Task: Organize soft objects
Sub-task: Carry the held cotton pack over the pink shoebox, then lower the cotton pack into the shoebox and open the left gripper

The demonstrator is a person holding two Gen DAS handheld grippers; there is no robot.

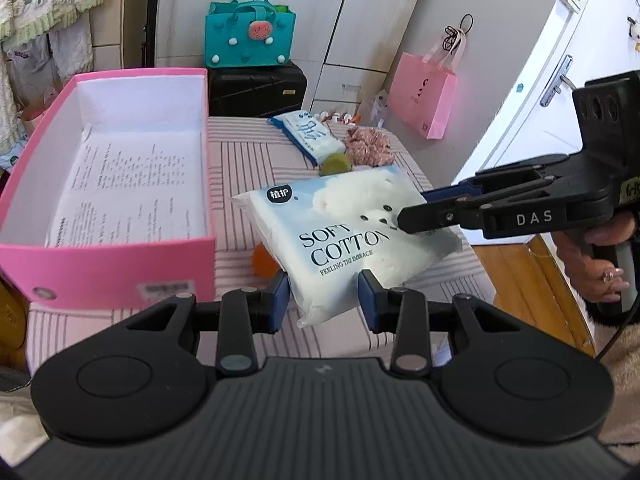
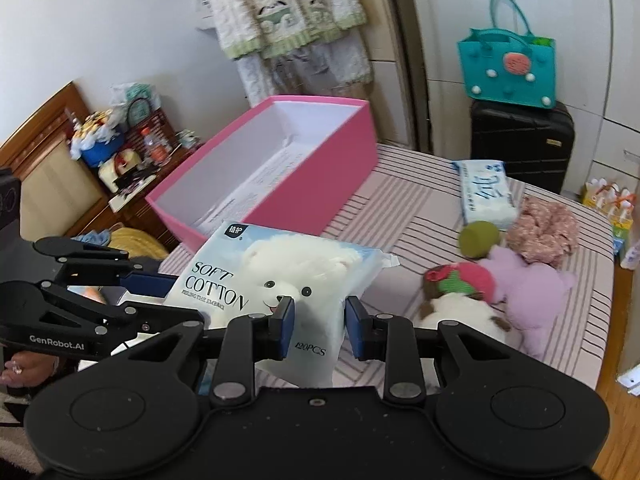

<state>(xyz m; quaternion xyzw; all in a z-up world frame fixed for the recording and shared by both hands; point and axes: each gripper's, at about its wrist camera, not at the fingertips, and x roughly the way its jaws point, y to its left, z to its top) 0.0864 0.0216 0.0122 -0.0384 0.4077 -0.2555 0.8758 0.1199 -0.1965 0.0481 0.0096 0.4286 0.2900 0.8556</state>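
Note:
A white-and-blue "Soft Cotton" pack (image 1: pixel 344 236) with a bear picture is held above the striped bed, tilted. My left gripper (image 1: pixel 323 300) is shut on its near corner. My right gripper (image 2: pixel 320 326) is shut on its other end (image 2: pixel 316 320) and shows in the left wrist view (image 1: pixel 416 216) coming in from the right. An open pink box (image 1: pixel 120 184) with a printed sheet inside sits to the left of the pack; it also shows in the right wrist view (image 2: pixel 320 188).
On the bed (image 2: pixel 420 208) lie a blue tissue pack (image 2: pixel 486 192), a pink floral scrunchie (image 2: pixel 544 232), a green round item (image 2: pixel 478 238), a lilac plush (image 2: pixel 532 284) and a brown-white plush (image 2: pixel 456 304). A black suitcase (image 1: pixel 256 88) with a teal bag stands behind.

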